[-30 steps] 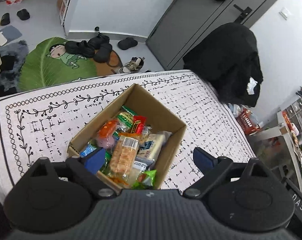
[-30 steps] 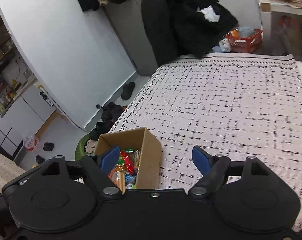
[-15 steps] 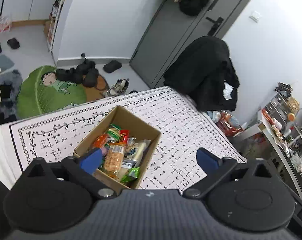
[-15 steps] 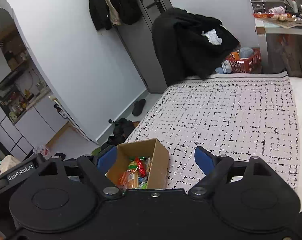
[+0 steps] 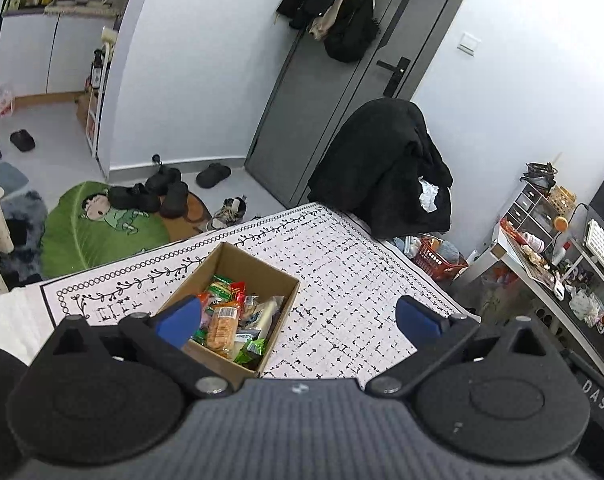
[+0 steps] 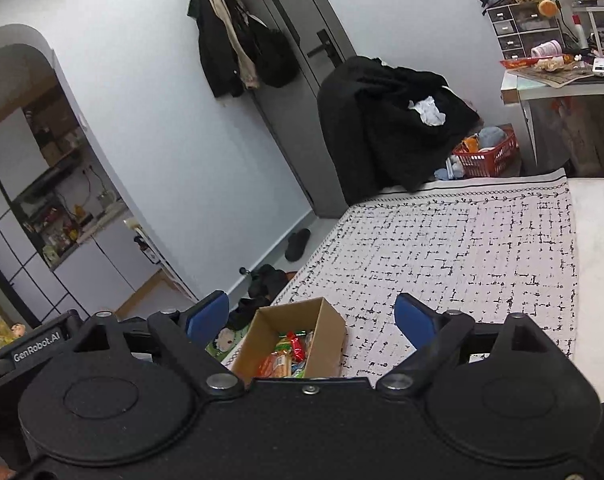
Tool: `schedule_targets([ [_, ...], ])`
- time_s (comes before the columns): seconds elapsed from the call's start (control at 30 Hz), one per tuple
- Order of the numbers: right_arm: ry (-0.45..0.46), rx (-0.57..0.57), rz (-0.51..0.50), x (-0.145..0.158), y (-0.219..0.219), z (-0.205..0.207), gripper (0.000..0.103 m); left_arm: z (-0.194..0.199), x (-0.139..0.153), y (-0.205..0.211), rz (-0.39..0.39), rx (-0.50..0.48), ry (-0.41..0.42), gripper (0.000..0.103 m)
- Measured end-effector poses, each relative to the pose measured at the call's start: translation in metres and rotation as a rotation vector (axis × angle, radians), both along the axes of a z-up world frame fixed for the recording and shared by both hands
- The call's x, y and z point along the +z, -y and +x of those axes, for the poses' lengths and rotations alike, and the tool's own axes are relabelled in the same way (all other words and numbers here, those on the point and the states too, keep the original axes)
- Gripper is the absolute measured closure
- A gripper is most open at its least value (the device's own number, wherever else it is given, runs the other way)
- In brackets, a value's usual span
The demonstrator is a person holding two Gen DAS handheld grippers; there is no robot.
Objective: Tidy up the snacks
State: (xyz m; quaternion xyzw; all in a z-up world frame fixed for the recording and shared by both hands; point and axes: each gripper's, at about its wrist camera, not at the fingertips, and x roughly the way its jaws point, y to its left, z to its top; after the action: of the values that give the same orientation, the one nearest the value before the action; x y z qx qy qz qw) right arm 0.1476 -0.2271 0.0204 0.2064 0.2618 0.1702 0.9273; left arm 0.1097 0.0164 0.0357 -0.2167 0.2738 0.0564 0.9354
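Surface: a white cloth [image 5: 342, 276] with black dashes and a vine border is covering the flat top I am working over; bare white surface is showing beyond its far edge in the right view.

Task's thing: an open cardboard box [image 5: 242, 264] is sitting on the cloth near its bordered edge, holding snack packets [image 5: 222, 322] in orange, green and red wrappers; their print is too small for me to read.

Tongs: my left gripper [image 5: 298, 318] is standing released, its jaws having just been opening, nothing between the blue pads; my right gripper [image 6: 310, 320] is likewise spread wide and has just been opening, gripping nothing; both are hanging above the box, apart from it.

Room: a grey door [image 5: 334, 92] is carrying hung coats; a black garment [image 5: 386, 168] is draped beside it; a green leaf-shaped mat [image 5: 98, 228] with dark shoes is lying on the floor; a red basket [image 6: 488, 158] and a cluttered desk [image 6: 558, 80] are standing at the right.

Writing: "GenRobot.AI" is reading on my right gripper's body; "DAS" at the lower right of the left view.
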Motion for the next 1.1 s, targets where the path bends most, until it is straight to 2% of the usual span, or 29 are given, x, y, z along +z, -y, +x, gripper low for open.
schedule_targets([
  [0.13,0.003,0.032,-0.003,0.004,0.006,-0.009,0.009,-0.011,0.006,0.007,0.050,0.002,-0.006,0.000],
  [0.47,0.050,0.059,0.023,0.012,0.021,-0.039,0.006,-0.045,0.020,0.020,0.096,0.032,0.039,0.000],
  [0.83,0.083,0.050,0.012,0.022,0.039,-0.061,0.005,-0.067,0.031,0.043,0.154,-0.025,0.066,0.000],
  [1.1,0.088,0.068,-0.007,0.026,0.033,-0.069,0.004,-0.078,0.027,0.031,0.150,-0.016,0.057,0.000],
])
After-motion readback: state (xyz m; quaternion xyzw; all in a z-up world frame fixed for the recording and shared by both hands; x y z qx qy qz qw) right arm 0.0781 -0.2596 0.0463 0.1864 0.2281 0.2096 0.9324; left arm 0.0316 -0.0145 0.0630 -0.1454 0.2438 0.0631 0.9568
